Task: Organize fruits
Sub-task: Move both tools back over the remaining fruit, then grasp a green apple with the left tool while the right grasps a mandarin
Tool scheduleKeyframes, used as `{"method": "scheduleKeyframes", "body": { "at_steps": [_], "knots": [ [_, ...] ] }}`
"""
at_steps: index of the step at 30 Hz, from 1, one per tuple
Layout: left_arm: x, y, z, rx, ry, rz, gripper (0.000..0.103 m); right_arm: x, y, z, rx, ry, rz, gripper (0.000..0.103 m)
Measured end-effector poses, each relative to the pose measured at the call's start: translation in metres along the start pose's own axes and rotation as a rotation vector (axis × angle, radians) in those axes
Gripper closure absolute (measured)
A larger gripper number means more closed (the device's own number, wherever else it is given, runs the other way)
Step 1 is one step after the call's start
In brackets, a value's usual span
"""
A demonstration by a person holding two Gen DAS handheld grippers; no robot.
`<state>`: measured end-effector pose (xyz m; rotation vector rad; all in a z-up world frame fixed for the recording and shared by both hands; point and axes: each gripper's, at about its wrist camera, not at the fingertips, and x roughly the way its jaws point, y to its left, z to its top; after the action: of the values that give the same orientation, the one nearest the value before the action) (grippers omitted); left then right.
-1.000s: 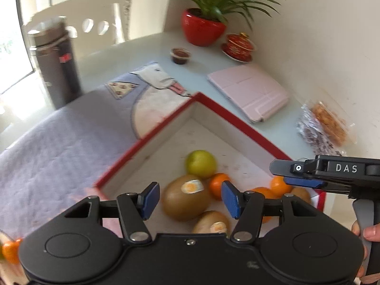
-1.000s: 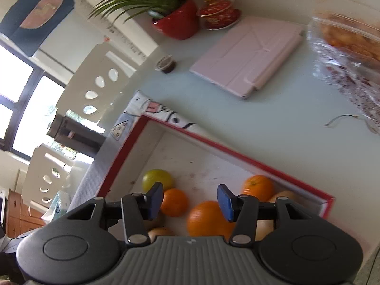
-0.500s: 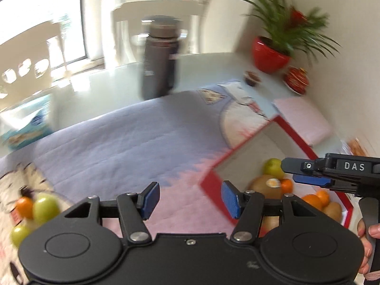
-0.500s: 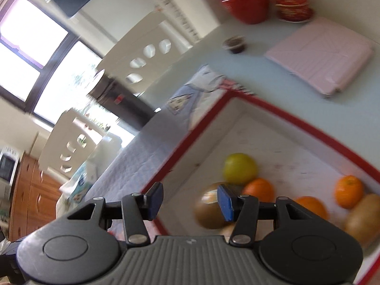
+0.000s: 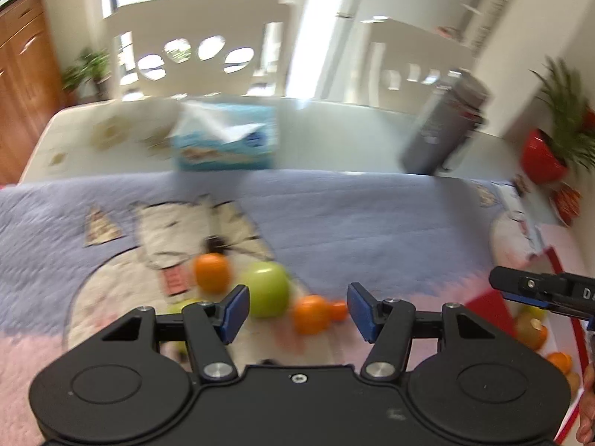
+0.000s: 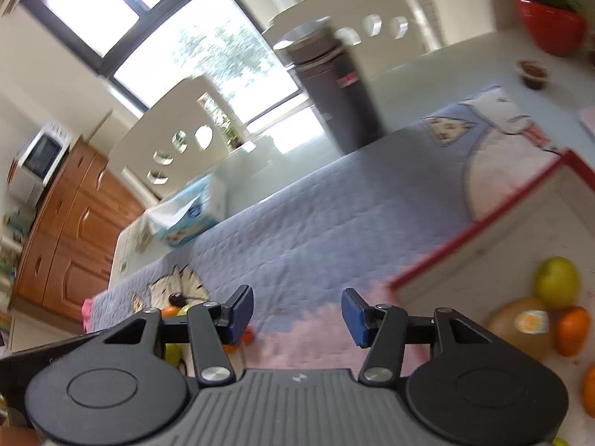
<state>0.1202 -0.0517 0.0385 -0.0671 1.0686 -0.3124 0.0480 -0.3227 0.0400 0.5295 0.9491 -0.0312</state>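
My left gripper (image 5: 293, 310) is open and empty above loose fruit on the quilted mat (image 5: 353, 223): a green apple (image 5: 268, 289), an orange (image 5: 212, 272), a second orange (image 5: 311, 314) and a smaller one (image 5: 338, 310) beside it. The red-rimmed box (image 6: 479, 223) lies to the right and holds a green apple (image 6: 557, 282), a kiwi (image 6: 520, 325) and oranges (image 6: 571, 330). My right gripper (image 6: 295, 312) is open and empty, over the mat left of the box corner. It also shows at the right edge of the left wrist view (image 5: 539, 290).
A blue tissue box (image 5: 227, 141) and a dark flask (image 5: 442, 126) stand at the back of the table. A red plant pot (image 5: 543, 156) is at the far right. White chairs (image 5: 193, 48) stand behind the table.
Both grippers have swung left, away from the red-rimmed box and toward the loose fruit on the mat. Both stay open and empty.
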Motion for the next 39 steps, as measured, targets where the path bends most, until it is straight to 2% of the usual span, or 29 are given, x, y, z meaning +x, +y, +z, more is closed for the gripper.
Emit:
{"method": "scheduleKeyframes", "body": {
  "at_steps": [5, 11, 14, 17, 21, 24, 26, 27, 29, 30, 31, 39],
  "knots": [
    [0.006, 0.045, -0.006, -0.091, 0.028, 0.028, 0.032, 0.037, 0.045, -0.007, -0.165, 0.073, 0.028, 0.047],
    [0.023, 0.077, -0.018, -0.197, 0.085, 0.019, 0.031, 0.084, 0.100, -0.039, -0.561, 0.186, 0.031, 0.047],
    [0.034, 0.087, -0.021, -0.249, 0.124, 0.007, 0.029, 0.102, 0.111, -0.048, -0.611, 0.246, 0.035, 0.047],
    [0.045, 0.094, -0.024, -0.282, 0.148, -0.005, 0.029, 0.116, 0.118, -0.049, -0.655, 0.254, 0.020, 0.047],
    [0.061, 0.096, -0.027, -0.290, 0.185, 0.002, 0.029, 0.132, 0.129, -0.059, -0.807, 0.273, -0.012, 0.047],
    [0.071, 0.100, -0.028, -0.318, 0.204, 0.001, 0.027, 0.140, 0.137, -0.068, -0.931, 0.260, 0.009, 0.047],
    [0.075, 0.102, -0.029, -0.332, 0.210, -0.002, 0.026, 0.147, 0.141, -0.072, -0.996, 0.261, -0.032, 0.052],
    [0.077, 0.101, -0.028, -0.332, 0.211, 0.001, 0.026, 0.150, 0.142, -0.074, -1.017, 0.266, -0.052, 0.060],
    [0.079, 0.100, -0.028, -0.324, 0.208, 0.011, 0.029, 0.151, 0.140, -0.073, -1.016, 0.262, -0.047, 0.063],
    [0.078, 0.099, -0.028, -0.322, 0.197, 0.016, 0.034, 0.150, 0.139, -0.071, -1.002, 0.260, -0.039, 0.063],
    [0.078, 0.098, -0.028, -0.324, 0.183, 0.007, 0.046, 0.150, 0.137, -0.070, -0.986, 0.260, -0.033, 0.064],
    [0.074, 0.092, -0.025, -0.316, 0.173, 0.014, 0.046, 0.140, 0.130, -0.058, -0.837, 0.244, 0.022, 0.064]
  ]
}}
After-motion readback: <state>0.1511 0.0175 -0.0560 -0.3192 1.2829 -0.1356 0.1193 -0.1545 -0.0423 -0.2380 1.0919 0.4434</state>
